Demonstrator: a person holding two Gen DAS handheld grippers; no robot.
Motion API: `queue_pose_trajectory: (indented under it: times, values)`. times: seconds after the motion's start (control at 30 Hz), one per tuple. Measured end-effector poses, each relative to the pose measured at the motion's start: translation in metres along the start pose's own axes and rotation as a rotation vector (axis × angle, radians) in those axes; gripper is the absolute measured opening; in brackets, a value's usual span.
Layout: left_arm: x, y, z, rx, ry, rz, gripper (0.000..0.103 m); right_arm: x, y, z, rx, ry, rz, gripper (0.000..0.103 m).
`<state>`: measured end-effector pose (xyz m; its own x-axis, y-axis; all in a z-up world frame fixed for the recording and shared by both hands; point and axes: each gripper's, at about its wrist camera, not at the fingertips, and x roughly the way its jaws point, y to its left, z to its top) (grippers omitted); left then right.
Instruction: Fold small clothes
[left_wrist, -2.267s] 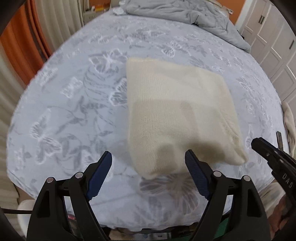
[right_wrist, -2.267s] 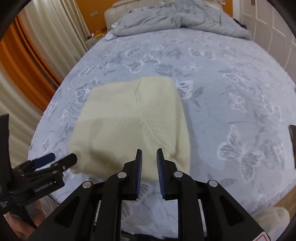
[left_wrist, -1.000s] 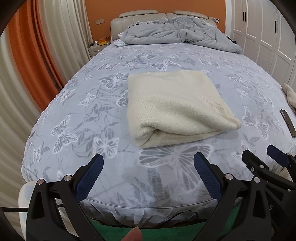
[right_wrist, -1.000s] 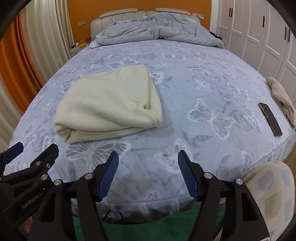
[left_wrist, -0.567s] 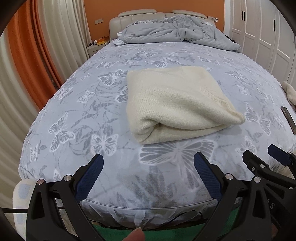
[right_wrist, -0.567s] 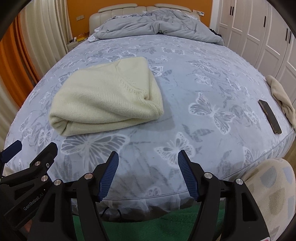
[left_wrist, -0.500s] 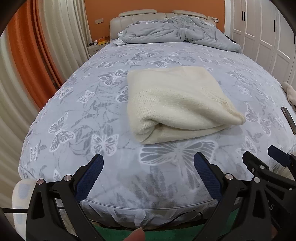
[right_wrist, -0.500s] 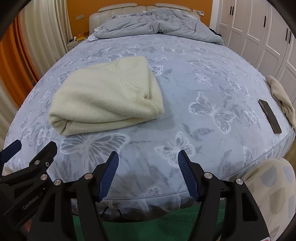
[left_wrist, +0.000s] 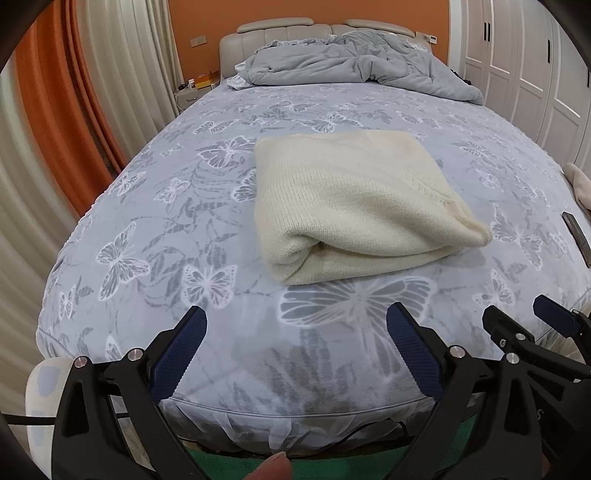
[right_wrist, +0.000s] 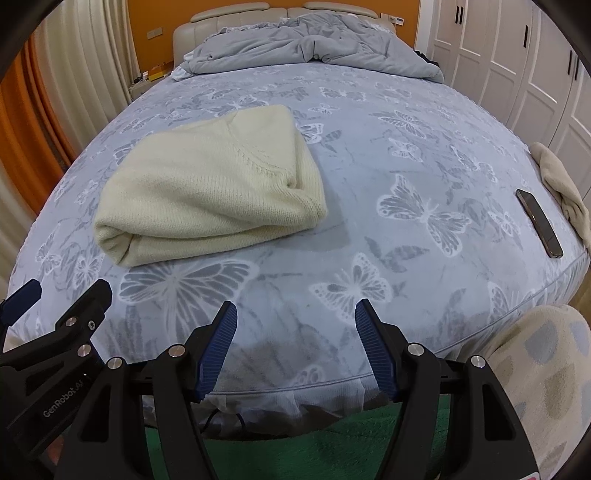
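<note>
A cream knit sweater (left_wrist: 354, 206) is lying folded into a thick rectangle on the butterfly-print bedspread (left_wrist: 177, 206), its rounded fold edge facing the foot of the bed. The left gripper (left_wrist: 295, 350) is hanging at the foot edge of the mattress with its blue-padded fingers (left_wrist: 181, 350) spread wide and gripping nothing; the sweater is sitting ahead of it and a little to the right, well apart from the fingertips. The right gripper (right_wrist: 295, 343) is hovering beside it, just to its right, jaws likewise standing wide apart and empty, and from its camera the sweater (right_wrist: 214, 184) is lying ahead and to the left, clear of both fingers. Neither tool is touching the garment. A dark phone (right_wrist: 539, 221) is resting near the right edge of the bed, with a beige cloth (right_wrist: 561, 184) draping over that edge just beyond it. A rumpled grey duvet (left_wrist: 354, 62) is bunching up at the headboard end. Pale curtains (left_wrist: 122, 74) are hanging along the left side of the room.
</note>
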<state>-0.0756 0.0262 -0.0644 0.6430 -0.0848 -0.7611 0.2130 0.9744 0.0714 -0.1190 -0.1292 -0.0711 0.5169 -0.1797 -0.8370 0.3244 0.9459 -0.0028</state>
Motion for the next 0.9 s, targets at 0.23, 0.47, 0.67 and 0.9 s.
queue_pose_trajectory:
  times: [0.23,0.47,0.67,0.9]
  values:
    - [-0.0023,-0.0024,-0.0009,-0.003,-0.002,0.006,0.096,-0.0007,-0.0001,-0.0004,0.004,0.001,-0.008,0.065]
    - [-0.0038,-0.0025,-0.0022,-0.003,-0.006,0.018,0.095,0.0008,-0.0015,-0.0025,0.015,0.005,-0.007,0.065]
    - [-0.0032,-0.0017,-0.0027,-0.01,-0.003,0.021,0.096,0.0013,-0.002,-0.0035,0.022,0.005,-0.007,0.065]
    - [-0.0028,-0.0008,-0.002,-0.014,0.002,0.013,0.095,0.001,-0.0029,-0.0042,0.025,0.004,-0.005,0.065]
